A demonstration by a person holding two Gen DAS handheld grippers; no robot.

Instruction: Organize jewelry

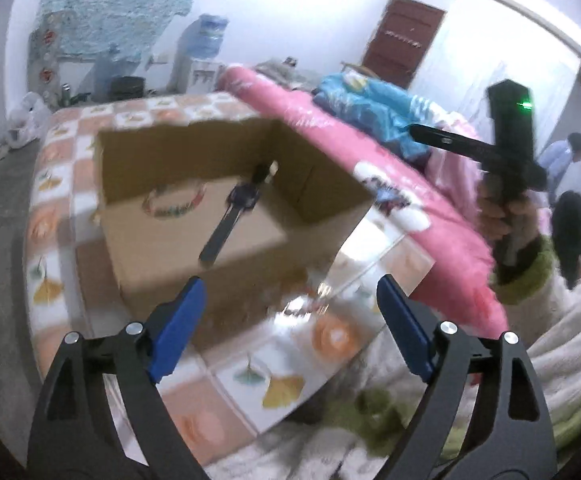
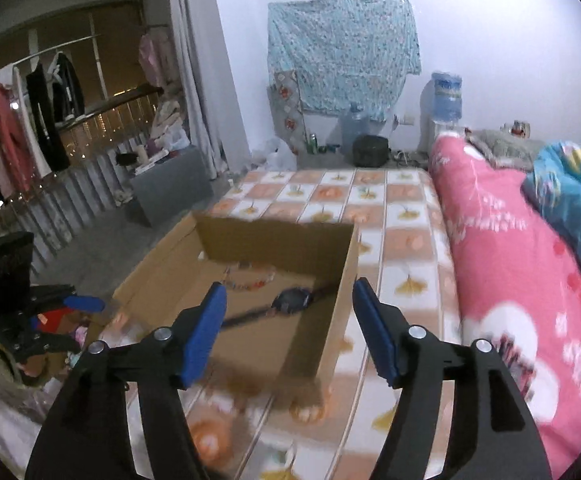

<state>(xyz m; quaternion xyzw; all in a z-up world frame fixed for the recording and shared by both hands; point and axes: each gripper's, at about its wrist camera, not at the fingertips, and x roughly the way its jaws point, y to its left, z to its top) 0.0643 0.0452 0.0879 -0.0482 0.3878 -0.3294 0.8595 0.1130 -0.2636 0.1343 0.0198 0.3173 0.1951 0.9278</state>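
1. Step in hand: both claws are hanging above the bed on the near side of the cardboard box, with nothing between their pads. The left claw is standing wide open and empty; the right claw is standing partly open and empty.
2. Task items: a dark wristwatch and a multicoloured beaded bracelet are lying on the box floor, near each other but apart. By this reading, two pieces are already stowed and a fresh pick-up is coming.
3. Next move: it is probably calling for a turn toward the clutter at the left claw's side, where further pieces may be lying; blur is hiding what is there.
4. Edges: the box walls are standing upright, and the near rim is sitting just ahead of both claws.
5. Open room: the checked bed cover is lying free around the box; the pink quilt is rising along the right and is limiting sideways travel there.
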